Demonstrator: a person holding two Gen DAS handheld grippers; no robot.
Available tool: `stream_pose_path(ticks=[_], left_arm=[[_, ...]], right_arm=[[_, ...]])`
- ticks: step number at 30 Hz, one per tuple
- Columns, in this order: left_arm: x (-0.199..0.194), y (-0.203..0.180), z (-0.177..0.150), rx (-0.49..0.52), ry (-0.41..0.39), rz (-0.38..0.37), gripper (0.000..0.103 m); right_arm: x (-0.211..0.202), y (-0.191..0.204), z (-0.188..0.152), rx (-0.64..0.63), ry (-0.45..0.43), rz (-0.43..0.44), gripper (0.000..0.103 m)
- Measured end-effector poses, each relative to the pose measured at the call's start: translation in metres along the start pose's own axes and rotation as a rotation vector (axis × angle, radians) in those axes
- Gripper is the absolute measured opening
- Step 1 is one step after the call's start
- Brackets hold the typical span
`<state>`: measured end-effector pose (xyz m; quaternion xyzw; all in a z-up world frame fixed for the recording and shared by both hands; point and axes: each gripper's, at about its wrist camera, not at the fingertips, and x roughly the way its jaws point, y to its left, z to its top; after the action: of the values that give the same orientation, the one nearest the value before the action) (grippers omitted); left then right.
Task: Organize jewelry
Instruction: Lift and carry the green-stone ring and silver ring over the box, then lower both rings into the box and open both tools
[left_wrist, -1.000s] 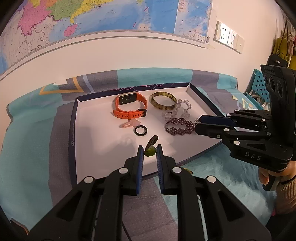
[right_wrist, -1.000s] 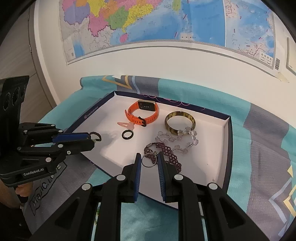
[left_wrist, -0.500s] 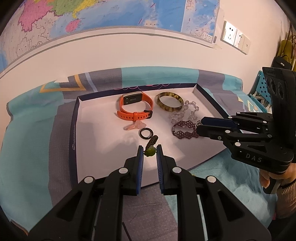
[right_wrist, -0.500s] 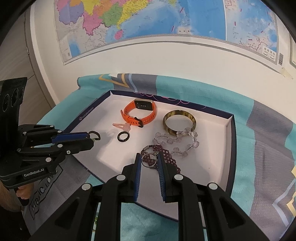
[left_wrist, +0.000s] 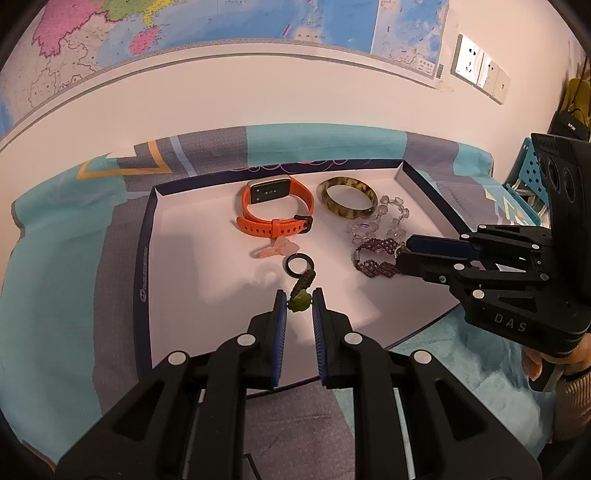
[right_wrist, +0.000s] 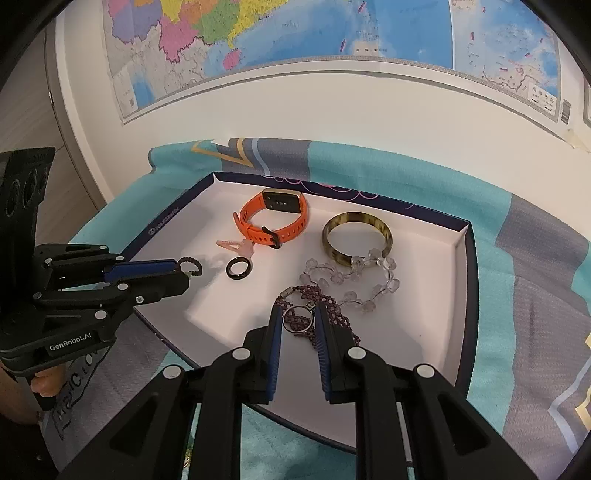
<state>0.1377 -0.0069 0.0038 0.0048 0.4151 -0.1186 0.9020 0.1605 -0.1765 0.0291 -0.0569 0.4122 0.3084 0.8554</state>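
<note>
A white-lined tray (left_wrist: 144, 266) with a navy rim lies on a teal and grey cloth. My left gripper (left_wrist: 298, 300) is shut on a green bead charm (left_wrist: 300, 303), and its dark braided cord (left_wrist: 306, 282) reaches toward a black ring (left_wrist: 298, 264). My right gripper (right_wrist: 298, 312) is shut on a small metal ring (right_wrist: 297, 322), just above a purple beaded bracelet (right_wrist: 332, 314). Also in the tray lie an orange watch (left_wrist: 275, 214), a tortoiseshell bangle (left_wrist: 349, 197), a clear crystal bracelet (right_wrist: 351, 277) and a pink clip (left_wrist: 271, 249). The right gripper (left_wrist: 402, 254) shows at the tray's right edge.
The wall with a large map (right_wrist: 295, 33) rises right behind the cloth (left_wrist: 55, 258). Wall sockets (left_wrist: 480, 70) and a blue perforated basket (left_wrist: 528, 173) are at the far right. A person's hand (left_wrist: 535, 365) grips the right tool's handle.
Both grippers keep their hold. The views have shifted only slightly, and the green charm's cord now sits closer to the black ring.
</note>
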Motion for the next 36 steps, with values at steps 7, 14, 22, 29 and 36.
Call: stream_pose_path(ticks=[7,14,22,29,36], left_arm=[[0.005,0.0,0.002,-0.002,0.012,0.013,0.015],[0.012,0.0,0.004,-0.004,0.027,0.023,0.015],[0.018,0.001,0.006,-0.007,0.038,0.026,0.015],[0.025,0.003,0.005,-0.022,0.057,0.019,0.015],[0.019,0.003,0.004,-0.025,0.037,0.016,0.021]], right_arm=[[0.005,0.0,0.001,0.004,0.008,-0.008,0.016],[0.01,-0.001,0.0,0.005,0.018,-0.014,0.016],[0.014,0.0,0.001,0.0,0.025,-0.022,0.016],[0.016,0.001,0.0,-0.002,0.029,-0.035,0.017],[0.014,-0.003,-0.002,0.014,0.016,-0.043,0.02]])
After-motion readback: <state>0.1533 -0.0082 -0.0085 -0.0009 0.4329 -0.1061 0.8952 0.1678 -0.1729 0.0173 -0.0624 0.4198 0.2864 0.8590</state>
